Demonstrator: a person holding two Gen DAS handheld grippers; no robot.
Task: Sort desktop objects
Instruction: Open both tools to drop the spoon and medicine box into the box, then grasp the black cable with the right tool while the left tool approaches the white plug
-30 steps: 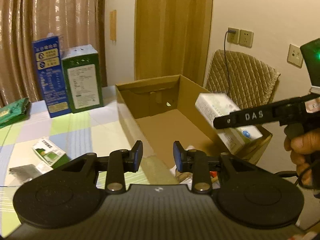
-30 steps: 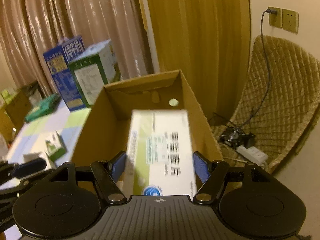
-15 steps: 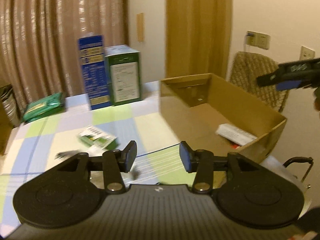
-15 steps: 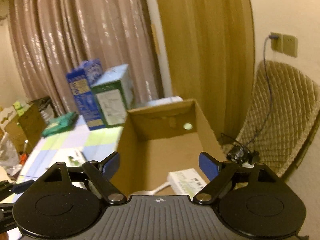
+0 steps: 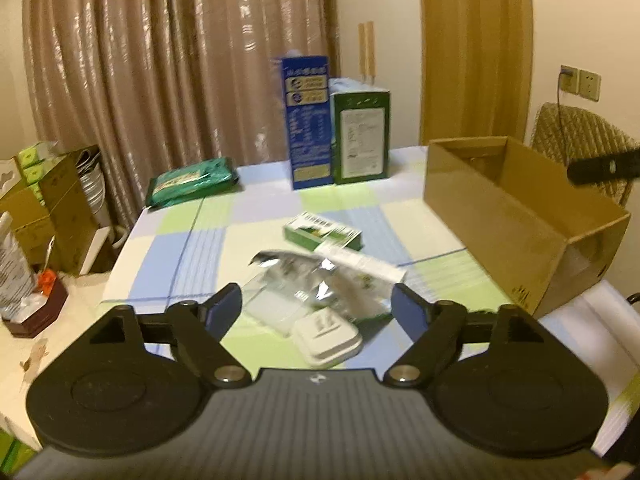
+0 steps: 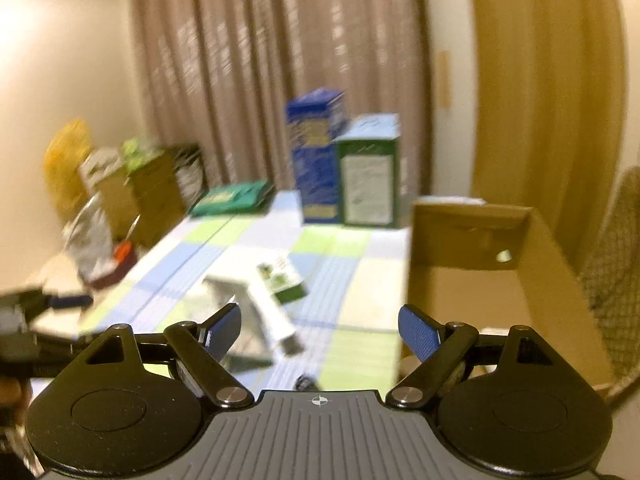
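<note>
Items awaiting sorting lie in a loose cluster mid-table: a white case [image 5: 327, 336], a clear wrapper [image 5: 288, 280], a white tube [image 5: 360, 262] and a small green box [image 5: 322, 233]. They appear grouped there for pick-up, with the carton [image 5: 500, 216] set open-topped at the table's right edge, evidently as the receiving bin.

The left gripper [image 5: 318, 308] hangs over the cluster, pointing down at it. Its jaws are opening, nothing is held, and the white case and wrapper lie below the gap, not touched. Judged: it is lining up on the white case.

The right gripper [image 6: 320, 330] stands wide and empty, between cluster and carton. The tube [image 6: 272, 312] lies ahead, left of centre; the carton [image 6: 472, 256] is to its right.

Tall blue and green boxes [image 5: 336, 136] stand upright at the far edge, well apart.
</note>
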